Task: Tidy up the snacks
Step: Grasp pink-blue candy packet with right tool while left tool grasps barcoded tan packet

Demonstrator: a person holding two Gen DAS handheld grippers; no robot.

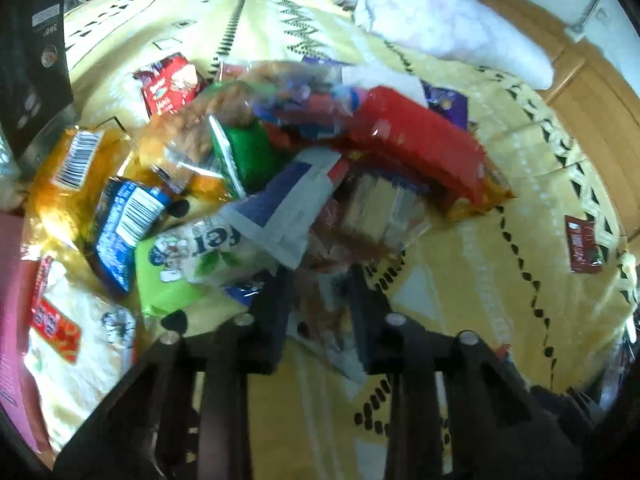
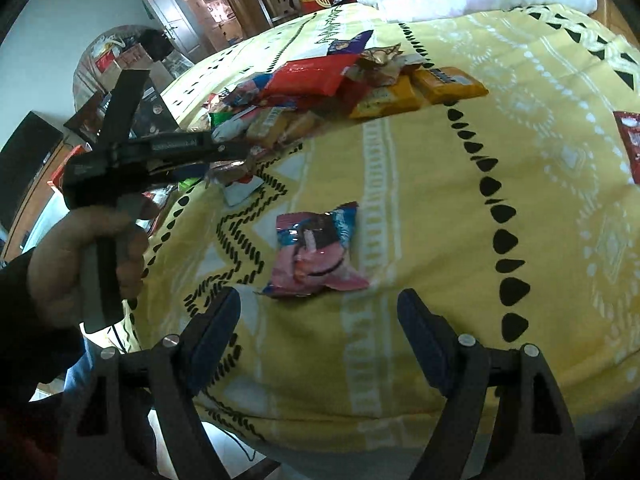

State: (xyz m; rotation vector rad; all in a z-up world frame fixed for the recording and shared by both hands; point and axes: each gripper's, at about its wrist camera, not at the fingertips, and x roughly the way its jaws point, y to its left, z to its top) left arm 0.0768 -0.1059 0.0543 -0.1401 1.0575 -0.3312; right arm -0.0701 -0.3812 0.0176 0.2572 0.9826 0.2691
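A pile of snack packets (image 1: 256, 168) lies on the yellow patterned bedspread (image 1: 480, 280), among them a long red pack (image 1: 412, 140), a green one and a light green wafer bag (image 1: 180, 264). My left gripper (image 1: 320, 304) is at the pile's near edge, shut on a small white and red-brown packet (image 1: 320, 324). The right wrist view shows the same gripper (image 2: 240, 156) from the side, with the packet (image 2: 240, 190) hanging at its tip and a hand (image 2: 80, 256) on its handle. My right gripper (image 2: 320, 316) stands open just short of a pink packet (image 2: 316, 252) that lies alone.
A white pillow (image 1: 440, 20) lies at the bed's far end. A dark red sachet (image 1: 582, 248) sits alone near the right edge. A black box (image 1: 32, 60) stands at the left. Wooden furniture (image 2: 224, 0) and a doorway lie beyond the bed.
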